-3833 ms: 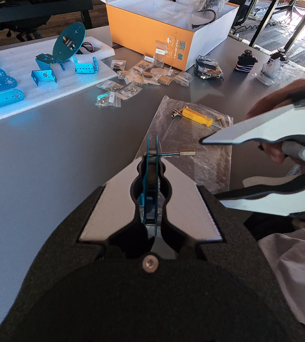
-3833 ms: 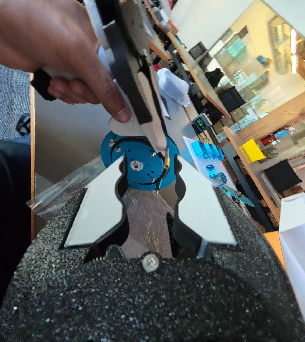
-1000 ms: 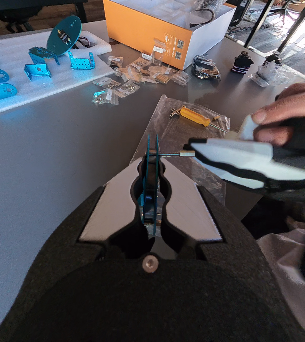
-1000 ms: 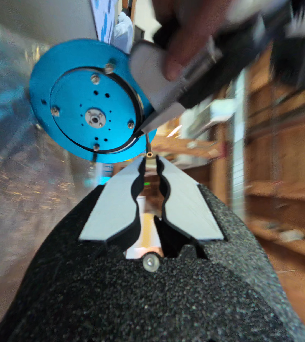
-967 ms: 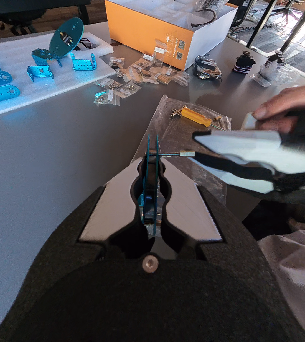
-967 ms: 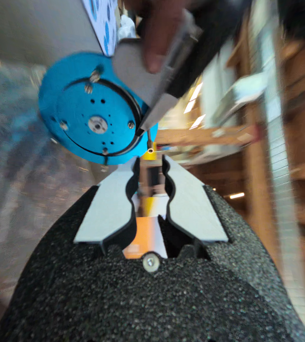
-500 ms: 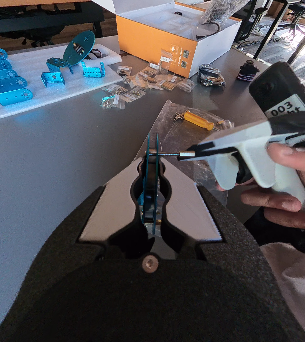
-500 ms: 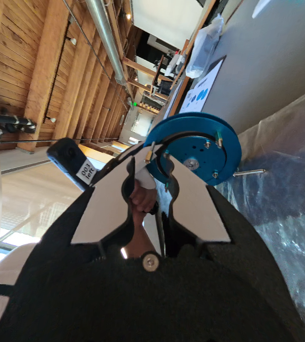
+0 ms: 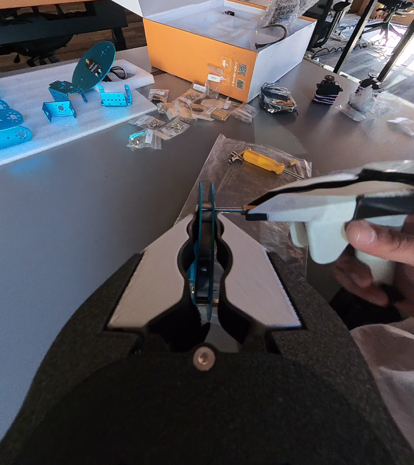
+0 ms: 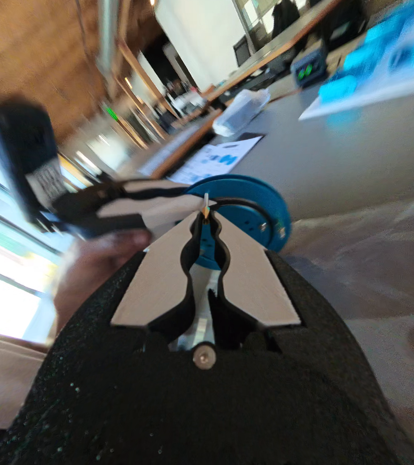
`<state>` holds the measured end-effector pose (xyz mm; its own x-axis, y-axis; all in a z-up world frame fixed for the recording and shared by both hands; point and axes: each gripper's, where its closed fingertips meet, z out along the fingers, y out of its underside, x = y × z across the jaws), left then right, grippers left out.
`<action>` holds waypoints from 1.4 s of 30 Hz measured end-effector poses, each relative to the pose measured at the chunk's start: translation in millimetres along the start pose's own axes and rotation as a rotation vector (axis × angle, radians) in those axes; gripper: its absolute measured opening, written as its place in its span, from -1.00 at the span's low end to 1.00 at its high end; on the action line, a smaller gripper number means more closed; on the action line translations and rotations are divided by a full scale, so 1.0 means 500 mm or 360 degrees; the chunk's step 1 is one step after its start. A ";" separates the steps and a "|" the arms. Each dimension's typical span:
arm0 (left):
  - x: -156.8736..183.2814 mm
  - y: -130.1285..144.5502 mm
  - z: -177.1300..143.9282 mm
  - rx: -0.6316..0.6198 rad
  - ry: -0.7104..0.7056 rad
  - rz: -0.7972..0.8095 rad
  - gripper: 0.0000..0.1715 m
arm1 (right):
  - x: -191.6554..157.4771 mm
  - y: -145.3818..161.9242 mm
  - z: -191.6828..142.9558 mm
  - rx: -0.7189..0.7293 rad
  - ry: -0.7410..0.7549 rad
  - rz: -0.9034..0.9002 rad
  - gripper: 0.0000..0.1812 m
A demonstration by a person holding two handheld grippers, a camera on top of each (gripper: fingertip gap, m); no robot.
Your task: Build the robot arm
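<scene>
Grey tabletop (image 9: 70, 226) lies bare across its near left part; the clutter sits along the far edge. One orange-and-white open cardboard box (image 9: 201, 52) stands there, beside one white foam sheet (image 9: 25, 105) carrying blue metal brackets. One clear plastic bag (image 9: 246, 181) lies flat under a single yellow-handled screwdriver (image 9: 262, 161). Small clear hardware packets (image 9: 175, 118) are scattered between, too many to count surely. Left gripper (image 9: 204, 219) is clamped on the blue metal two-disc assembly (image 9: 205, 241), held edge-on above the bag. Right gripper (image 10: 206, 217) pinches one small brass hex standoff (image 10: 205, 210) on a threaded rod (image 9: 228, 208) sticking out of the discs.
</scene>
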<state>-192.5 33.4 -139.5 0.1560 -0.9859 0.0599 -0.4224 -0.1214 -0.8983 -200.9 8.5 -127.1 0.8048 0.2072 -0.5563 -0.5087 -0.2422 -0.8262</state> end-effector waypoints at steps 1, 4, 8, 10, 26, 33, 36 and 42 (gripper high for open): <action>0.000 0.000 0.000 -0.0007 0.0002 0.0006 -0.89 | 0.001 -0.001 -0.001 -0.0054 0.0115 -0.0371 -0.95; -0.001 0.000 0.000 -0.0025 0.0032 -0.0010 -0.89 | 0.003 -0.004 0.000 -0.0254 0.0459 -0.1573 -0.95; -0.010 -0.001 0.000 -0.0046 0.0044 -0.0052 -0.89 | 0.002 -0.015 0.009 -0.0402 0.0841 -0.3152 -0.95; -0.013 0.000 0.000 -0.0066 0.0076 -0.0076 -0.90 | -0.002 -0.015 0.013 -0.0311 0.0869 -0.3630 -0.95; 0.011 0.001 -0.001 -0.0047 0.0097 -0.0060 -0.90 | -0.019 -0.010 -0.019 0.0058 -0.0375 0.0681 -0.59; 0.011 -0.004 0.009 -0.0067 0.0133 -0.0005 -0.89 | 0.004 -0.021 -0.014 0.0119 -0.0361 0.0870 -0.94; 0.002 -0.003 0.008 -0.0078 0.0145 -0.0016 -0.89 | 0.002 -0.011 -0.003 0.0015 -0.0204 0.0602 -0.95; -0.003 -0.004 0.010 -0.0090 0.0175 -0.0026 -0.90 | 0.006 -0.013 0.004 -0.0362 0.0521 -0.1232 -0.95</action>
<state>-187.6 35.9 -140.1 0.0660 -0.9900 0.1244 -0.4710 -0.1408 -0.8708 -195.6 12.5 -123.5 0.9644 0.1172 0.2372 0.2633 -0.3366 -0.9041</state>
